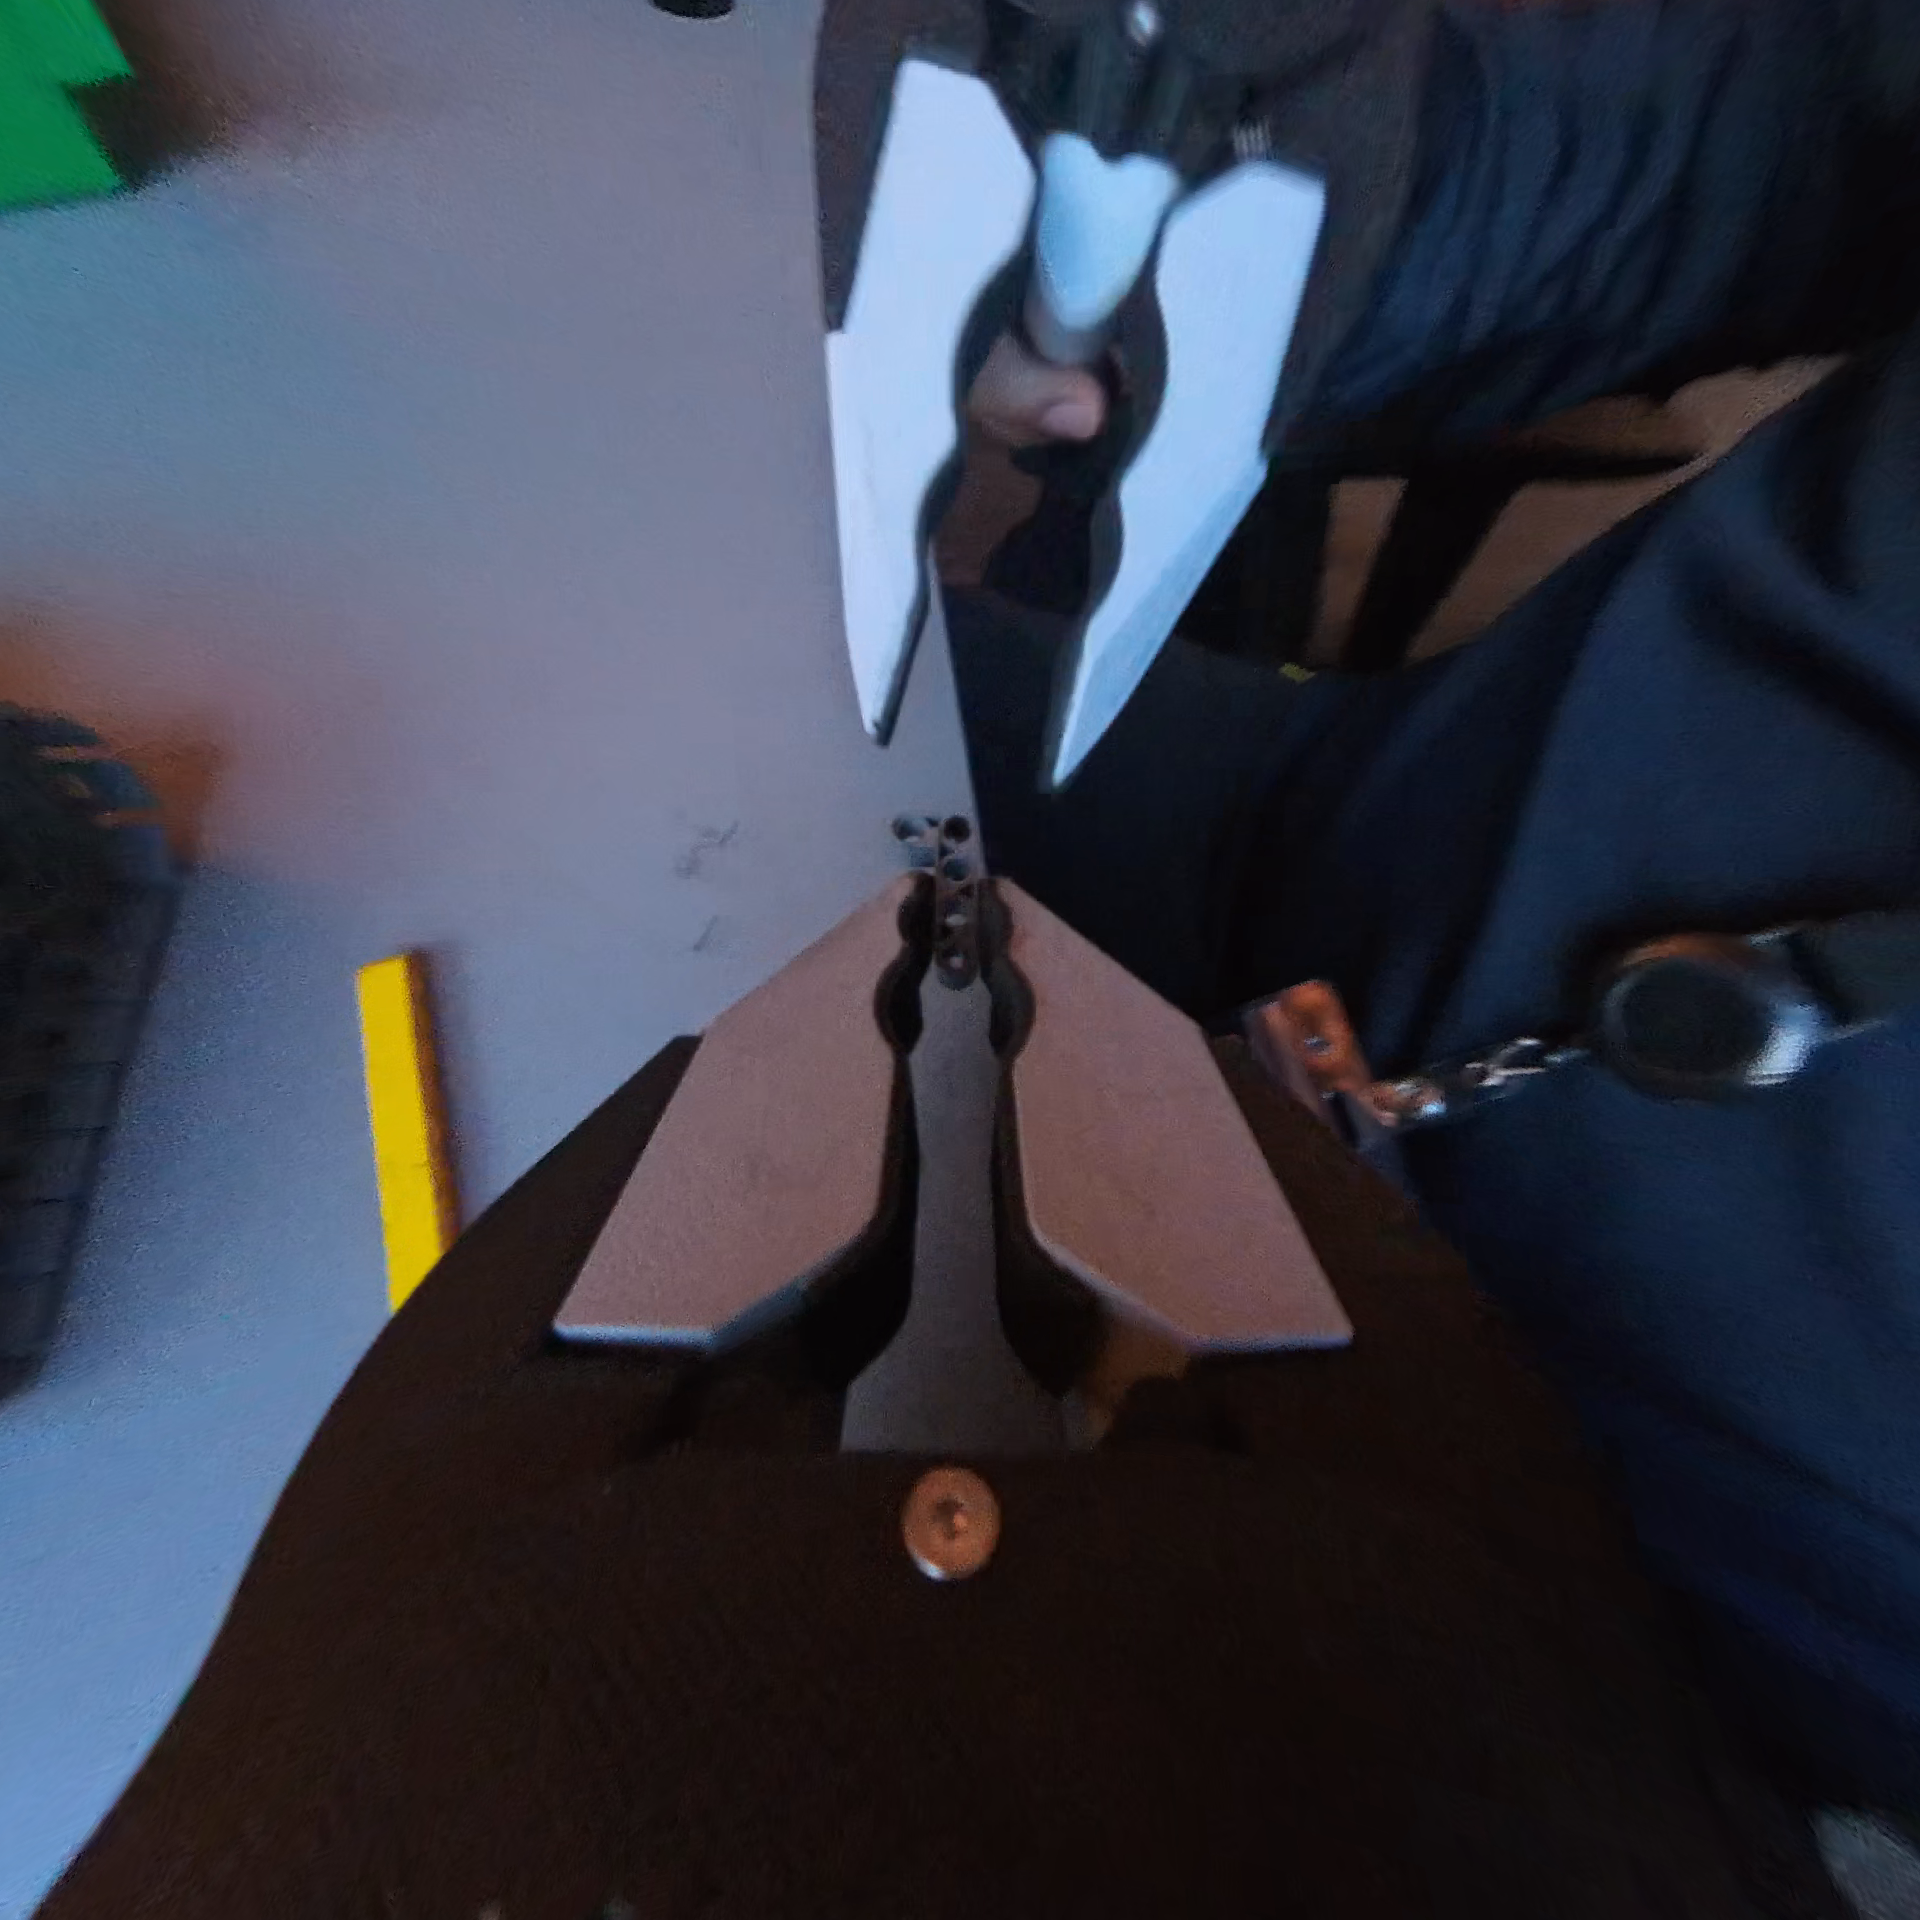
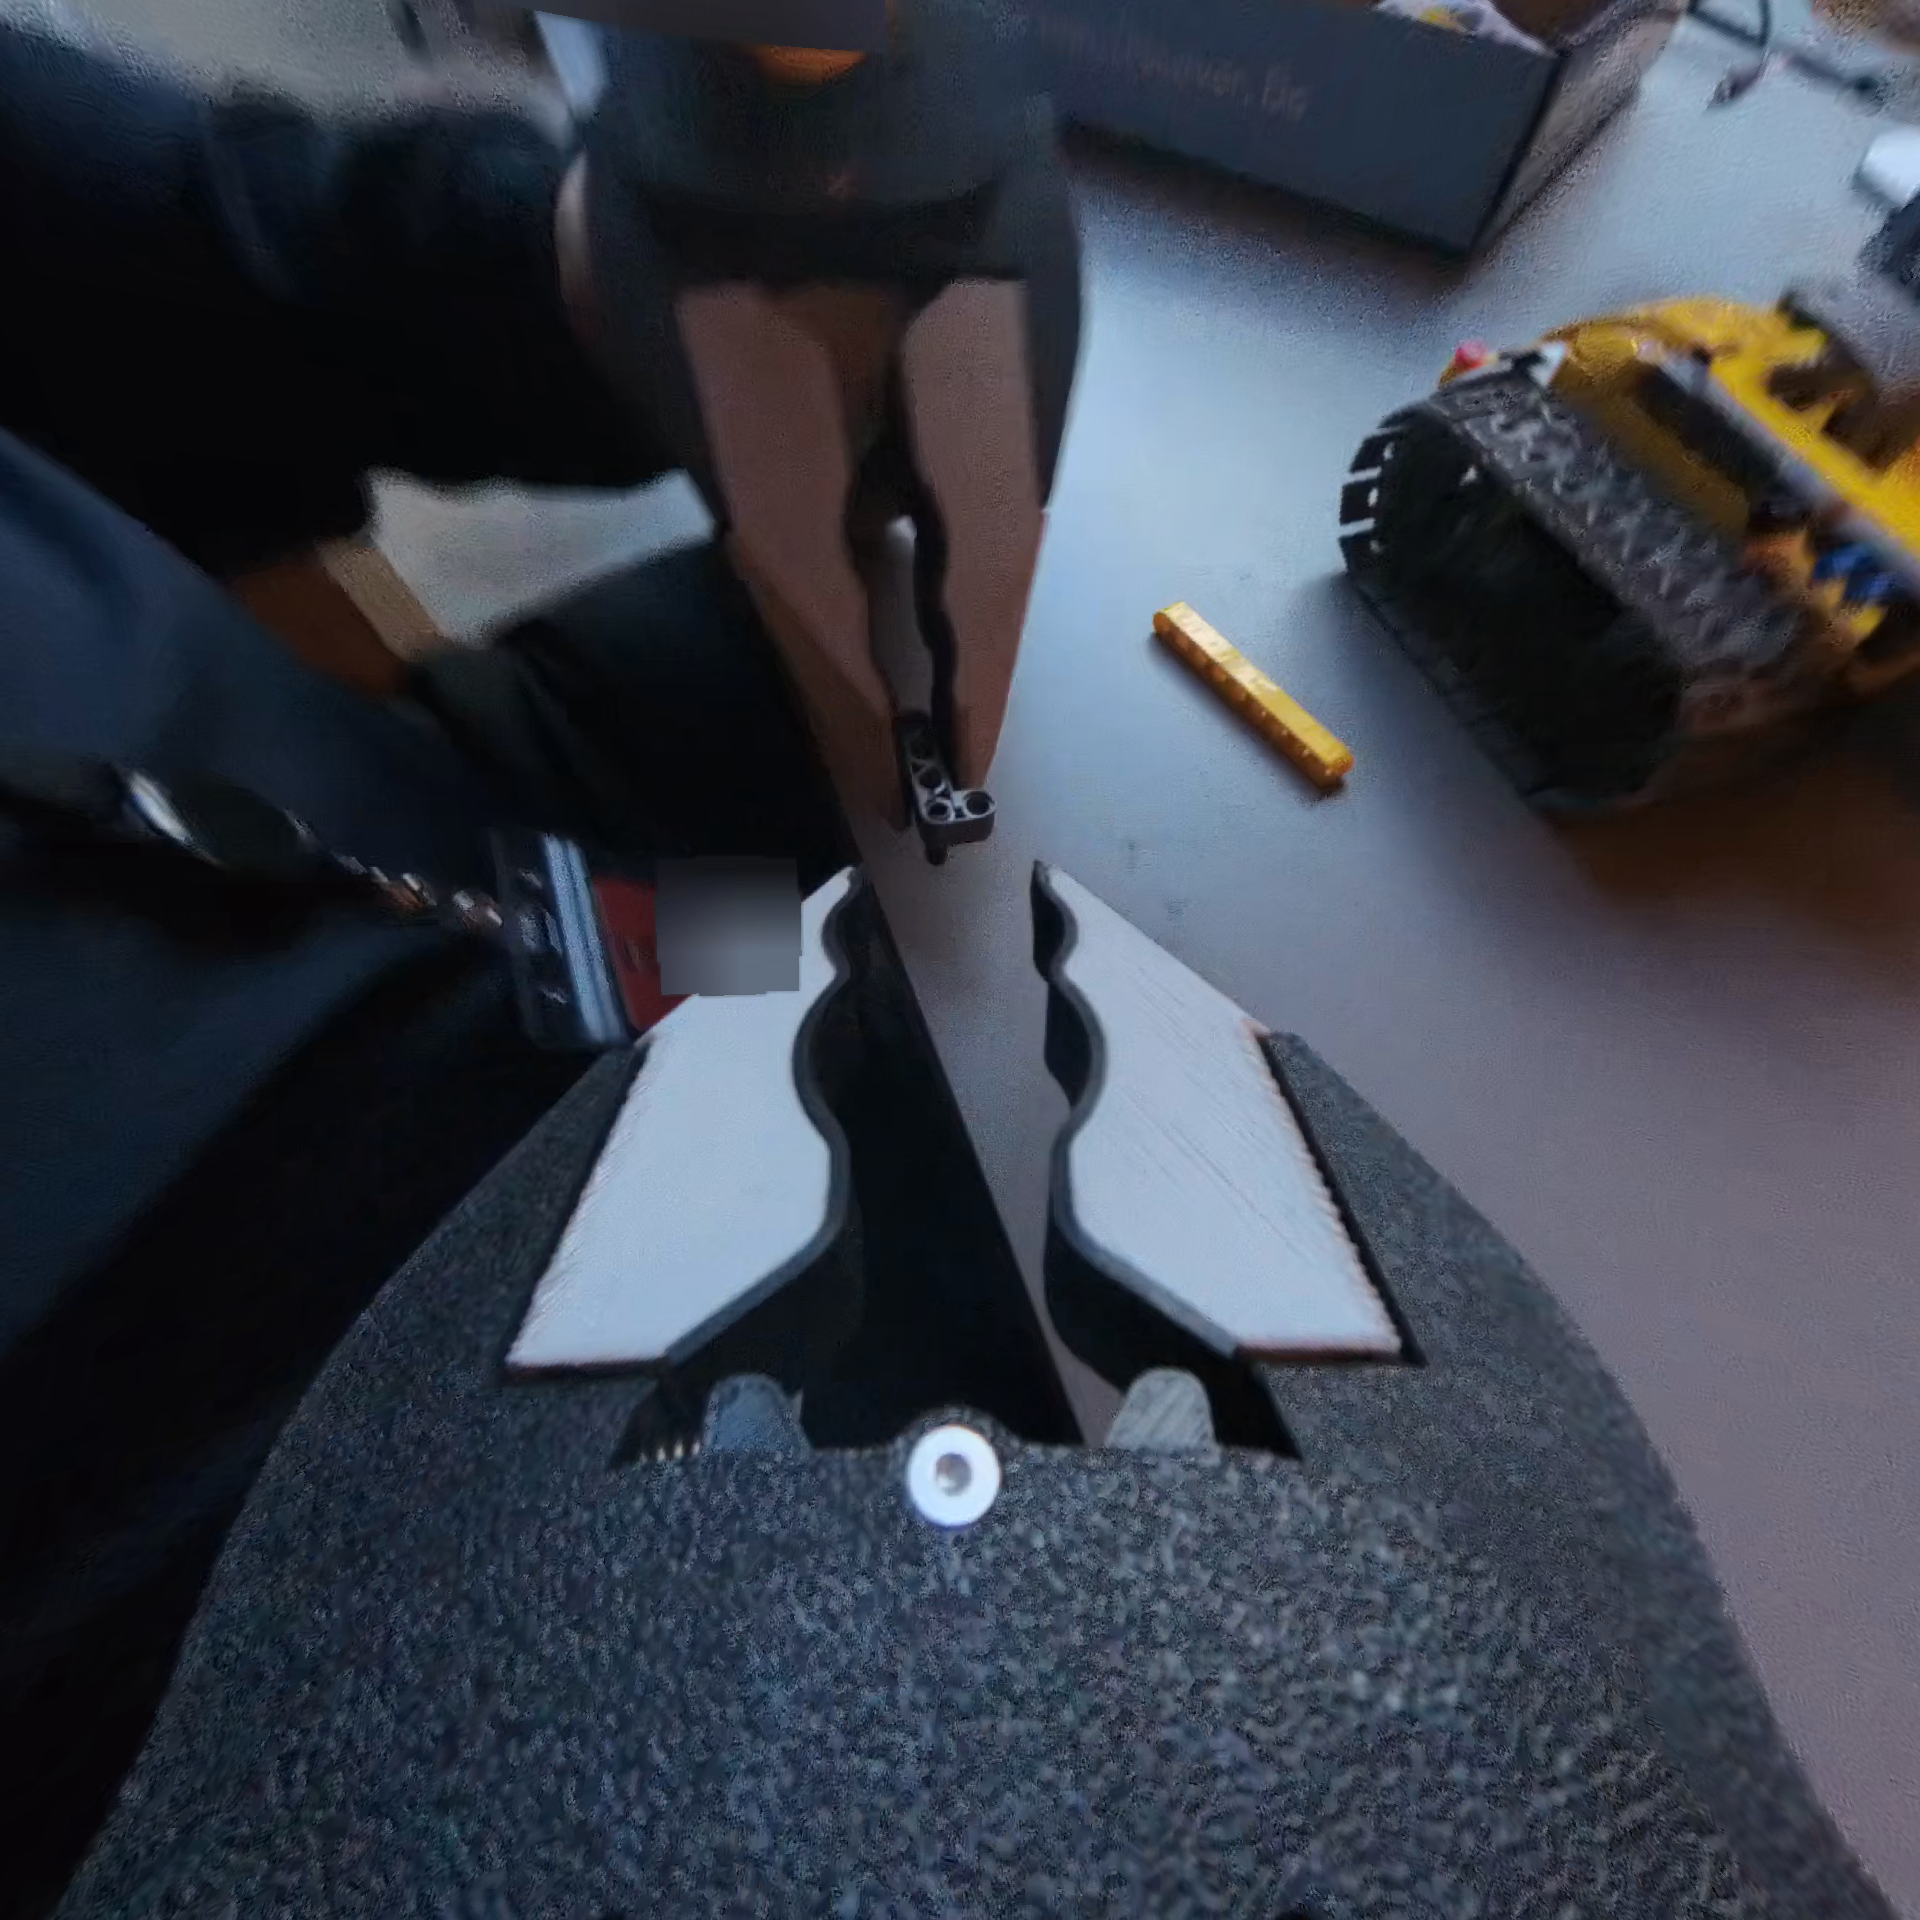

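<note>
Here, left gripper (image 1: 954, 883): pinching a small dark holed plastic piece (image 1: 954, 914) at its fingertips.
Right gripper (image 2: 948, 883): gaping, holding nothing, facing it.
Piece: probably light, stiff, slippery; best gripped across its flat sides.

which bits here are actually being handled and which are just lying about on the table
In hand:
- dark grey L-shaped beam with holes, pinched in the left gripper
- right gripper, jaws open, facing that beam, not touching it

Lying about:
- yellow beam, flat on the table
- yellow tracked toy vehicle
- dark box at the far edge
</note>
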A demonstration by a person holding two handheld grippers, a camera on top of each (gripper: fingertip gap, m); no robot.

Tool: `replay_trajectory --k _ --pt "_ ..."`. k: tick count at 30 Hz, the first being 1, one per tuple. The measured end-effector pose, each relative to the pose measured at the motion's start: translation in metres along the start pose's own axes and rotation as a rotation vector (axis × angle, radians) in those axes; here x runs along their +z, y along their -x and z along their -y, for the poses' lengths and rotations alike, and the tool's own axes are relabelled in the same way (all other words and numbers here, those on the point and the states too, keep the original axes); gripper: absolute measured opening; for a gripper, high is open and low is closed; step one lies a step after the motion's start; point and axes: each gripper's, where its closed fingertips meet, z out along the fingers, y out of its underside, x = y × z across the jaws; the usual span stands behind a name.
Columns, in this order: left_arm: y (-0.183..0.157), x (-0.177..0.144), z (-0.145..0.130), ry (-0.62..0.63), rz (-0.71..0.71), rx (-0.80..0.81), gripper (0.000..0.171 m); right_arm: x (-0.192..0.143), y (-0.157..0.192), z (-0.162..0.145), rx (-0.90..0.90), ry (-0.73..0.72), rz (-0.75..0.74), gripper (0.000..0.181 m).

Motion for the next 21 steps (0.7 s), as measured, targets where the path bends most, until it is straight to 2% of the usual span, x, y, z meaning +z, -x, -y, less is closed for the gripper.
replay_trajectory --k 2,5,12,21 --pt "-0.002 0.0 0.0 -0.001 -0.077 -0.067 0.005 0.003 0.005 -0.001 -0.156 0.059 -0.045 0.023" --pt "-0.002 0.003 -0.007 0.055 -0.127 -0.098 0.005 0.005 0.006 -0.002 -0.293 0.127 -0.09 0.016" --pt "-0.002 0.013 -0.021 0.167 -0.104 -0.043 0.005 0.011 0.013 -0.006 -0.415 0.218 -0.054 0.012" --pt "-0.002 0.013 -0.021 0.17 -0.116 -0.049 0.005 0.019 0.012 -0.015 -0.527 0.317 -0.044 0.006"
